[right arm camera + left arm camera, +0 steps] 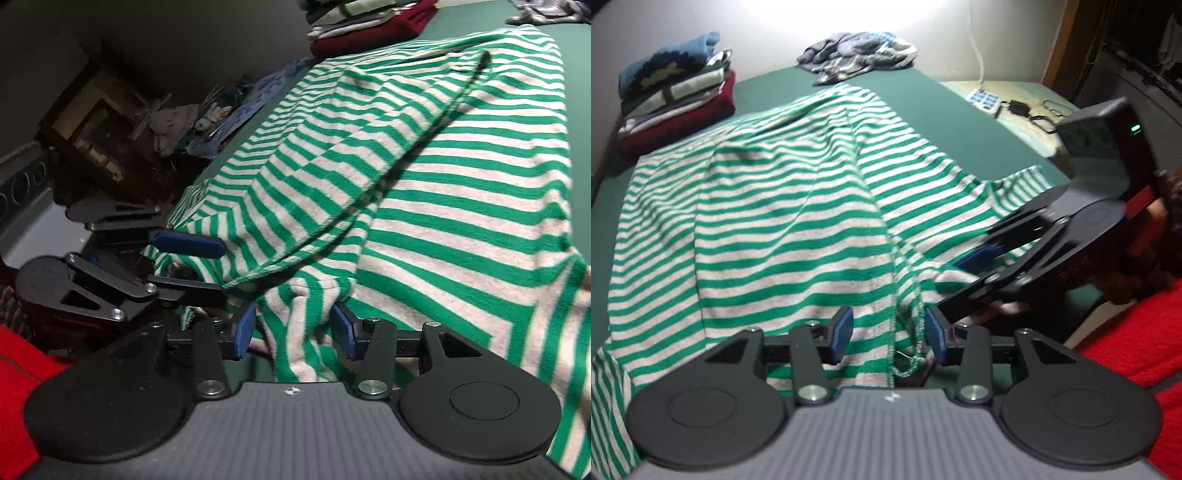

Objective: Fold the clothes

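left gripper (888, 334): astride striped shirt (783, 206) hem | right gripper (291, 332): same hem

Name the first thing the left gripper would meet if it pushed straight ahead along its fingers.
Most likely the green-and-white striped shirt: its stitched edge already hangs between the fingers of the left gripper, and striped cloth fills the view ahead. The right gripper sits off to one side, seemingly outside that line.

Black tool (888, 334), blue pads (842, 328)
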A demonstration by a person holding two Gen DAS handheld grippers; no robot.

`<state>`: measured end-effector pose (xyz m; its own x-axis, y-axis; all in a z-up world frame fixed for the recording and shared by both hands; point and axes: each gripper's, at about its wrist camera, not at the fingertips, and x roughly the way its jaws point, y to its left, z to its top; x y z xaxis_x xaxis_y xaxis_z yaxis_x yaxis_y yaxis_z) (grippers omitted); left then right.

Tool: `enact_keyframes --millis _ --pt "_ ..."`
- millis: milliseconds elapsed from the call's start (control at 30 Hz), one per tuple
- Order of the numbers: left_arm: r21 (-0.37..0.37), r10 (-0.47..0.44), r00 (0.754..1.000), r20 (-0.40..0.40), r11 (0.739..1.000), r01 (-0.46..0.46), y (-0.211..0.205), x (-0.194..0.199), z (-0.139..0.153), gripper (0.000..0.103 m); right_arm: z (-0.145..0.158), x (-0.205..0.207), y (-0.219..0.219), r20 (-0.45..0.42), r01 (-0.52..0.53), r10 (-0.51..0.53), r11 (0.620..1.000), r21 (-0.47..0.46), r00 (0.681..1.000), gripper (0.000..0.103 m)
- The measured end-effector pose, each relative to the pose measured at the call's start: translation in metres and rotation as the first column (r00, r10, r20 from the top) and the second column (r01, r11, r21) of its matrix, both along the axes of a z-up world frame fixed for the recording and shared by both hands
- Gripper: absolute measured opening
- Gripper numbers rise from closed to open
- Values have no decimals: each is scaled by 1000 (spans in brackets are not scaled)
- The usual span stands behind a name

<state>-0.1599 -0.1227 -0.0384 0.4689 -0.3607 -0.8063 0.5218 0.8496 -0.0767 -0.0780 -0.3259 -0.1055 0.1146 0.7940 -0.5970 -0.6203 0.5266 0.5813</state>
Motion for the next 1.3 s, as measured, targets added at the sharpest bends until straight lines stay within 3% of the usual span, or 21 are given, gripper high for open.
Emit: enact_keyframes --millis 33,67,133,267,333,367,400,467,567,633,700,800,900,1067,1133,1167,1200,1233,1267,1300 --pt "-2 -12 1000 3 1000 12 -2 -1 1 47 1 -1 4 21 -11 11 1000 -8 1000 43" --pt "5 -20 1000 -2 1000 20 -6 -1 -1 48 1 -2 6 35 -17 17 1000 -15 999 30" --pt "19 -35 999 -11 999 36 -12 -1 -6 48 0 -1 9 55 -17 18 999 -30 998 16" --pt "36 -79 996 -31 996 81 -25 -6 -16 46 -1 0 7 61 -10 12 1000 -23 998 15" --pt "39 -82 995 -53 996 84 -27 -7 -22 47 -3 2 4 33 5 -5 1000 -6 999 28" --pt "42 -80 995 -65 996 83 -27 -6 -25 42 -5 3 3 9 11 -11 1000 16 1000 35" --pt "54 -62 995 -81 996 66 -23 -4 -29 31 -6 3 3 -3 11 -11 999 38 1000 46" --pt "60 -19 993 -114 998 26 -11 1 -35 15 -7 1 6 -3 4 -4 998 66 1000 53" --pt "12 31 987 -157 999 -29 9 7 -38 15 -11 -2 13 24 -10 8 996 84 1000 47" --pt "-5 57 986 -158 998 -59 17 8 -35 12 -13 3 15 1 -4 4 997 73 1000 19" --pt "-19 80 986 -149 996 -84 23 8 -28 3 -12 8 8 -48 -12 17 995 95 999 13" --pt "-43 82 986 -145 995 -89 30 -1 -15 3 1 6 -8 -72 -79 89 988 135 993 11" --pt "-63 83 986 -143 994 -93 36 -10 -3 3 3 2 -13 -79 -166 173 982 91 982 11" --pt "-31 88 976 -200 995 -96 33 -13 -27 1 -5 -2 -6 -105 -201 203 979 33 973 11" --pt "-38 89 979 -184 994 -98 31 -12 -24 1 0 -2 -10 -95 -201 205 978 50 974 12" --pt "-33 92 981 -173 995 -99 30 -11 -23 2 1 0 -13 -87 -181 186 982 58 979 17" --pt "-19 97 981 -167 995 -102 30 -8 -24 3 1 4 -16 -83 -141 147 988 69 986 23" --pt "-8 101 981 -165 995 -104 31 -6 -26 3 0 9 -18 -88 -100 108 991 85 990 41" --pt "-1 104 981 -163 994 -105 30 -4 -28 5 -3 12 -17 -92 -80 89 992 94 992 50" --pt "5 105 981 -162 994 -106 30 -2 -29 6 -5 14 -13 -92 -72 80 993 96 993 49"
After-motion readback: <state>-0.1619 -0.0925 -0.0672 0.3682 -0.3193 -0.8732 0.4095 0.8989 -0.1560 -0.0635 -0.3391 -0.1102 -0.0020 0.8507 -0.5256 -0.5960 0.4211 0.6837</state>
